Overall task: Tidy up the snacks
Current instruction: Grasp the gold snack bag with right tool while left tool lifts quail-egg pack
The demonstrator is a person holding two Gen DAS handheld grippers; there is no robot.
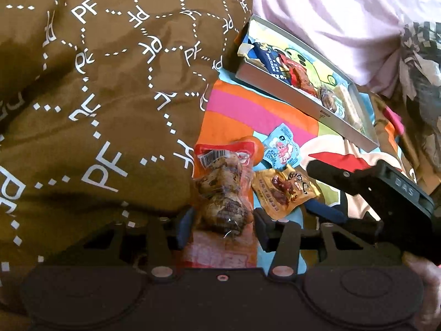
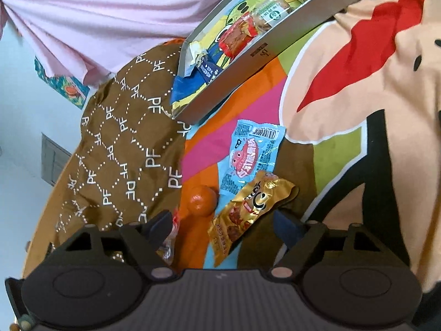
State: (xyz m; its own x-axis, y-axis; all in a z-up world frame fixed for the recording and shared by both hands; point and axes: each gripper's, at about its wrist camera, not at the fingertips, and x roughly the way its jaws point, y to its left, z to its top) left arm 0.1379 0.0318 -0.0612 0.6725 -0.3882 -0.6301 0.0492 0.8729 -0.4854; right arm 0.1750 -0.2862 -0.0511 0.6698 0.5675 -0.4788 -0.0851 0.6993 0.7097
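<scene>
Snacks lie scattered on a bright cartoon-printed bedsheet [image 2: 344,63], with a brown quilt [image 1: 91,88] lettered "PF" bunched up alongside. The left gripper [image 1: 220,220] has its blue-padded fingers [image 1: 184,227] closed on a clear packet of brownish lumps [image 1: 223,193] with a red top edge and a barcode; the packet stands up between the pads, right at the quilt's edge. Just beyond it sits an orange fruit [image 1: 255,149], touching or nearly touching the packet's red top. Beside the fruit lies a light blue packet [image 1: 281,149], and next to that a yellow packet [image 1: 284,190] showing dark meat pieces. In the right wrist view the right gripper [image 2: 224,223] hangs with its fingers spread wide, nothing between the pads; the yellow packet [image 2: 245,215] and the orange fruit [image 2: 201,200] lie in the span between them, with the light blue packet [image 2: 253,154] just past, its lower edge tucked under the yellow one. A sliver of the clear packet shows by the gripper's left finger, though it is too blurred there to say whether they touch. Farther off, a shallow grey box [image 2: 248,55] rests tilted on the sheet against the quilt, already holding several wrapped snacks: a dark blue pack [image 1: 271,55], a red one [image 1: 297,74], and pale bars at the far end. Pink cloth [image 2: 110,13] drapes behind the box.
</scene>
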